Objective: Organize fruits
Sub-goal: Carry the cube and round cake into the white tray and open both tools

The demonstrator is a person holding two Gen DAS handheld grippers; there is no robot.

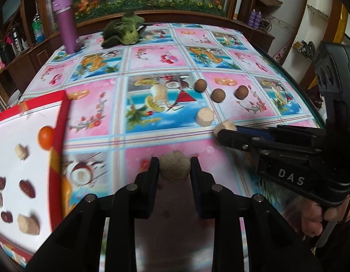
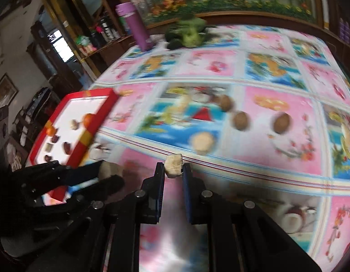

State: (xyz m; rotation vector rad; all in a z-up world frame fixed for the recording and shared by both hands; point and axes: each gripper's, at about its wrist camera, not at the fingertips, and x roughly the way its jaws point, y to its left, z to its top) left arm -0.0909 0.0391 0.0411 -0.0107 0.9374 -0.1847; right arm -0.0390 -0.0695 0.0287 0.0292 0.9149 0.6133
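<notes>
Red tray [image 1: 61,122] holds tangerines, dates, pale chunks; each tool grips pale chunk.

Two wrist fisheyes, angled down, close, sharing tablecloth [image 1: 152,68]

The red tray [image 1: 61,117] runs off the left edge of the left wrist view, its near corner hidden, and the pieces inside smear. In the right wrist view the whole tablecloth [image 2: 277,136] is blurred; the three brown balls [image 2: 240,120] streak, so their kind cannot be told. The left gripper [image 2: 106,172] covers the tray's near end there. A hand [image 1: 320,217] at the right is cut off.
</notes>
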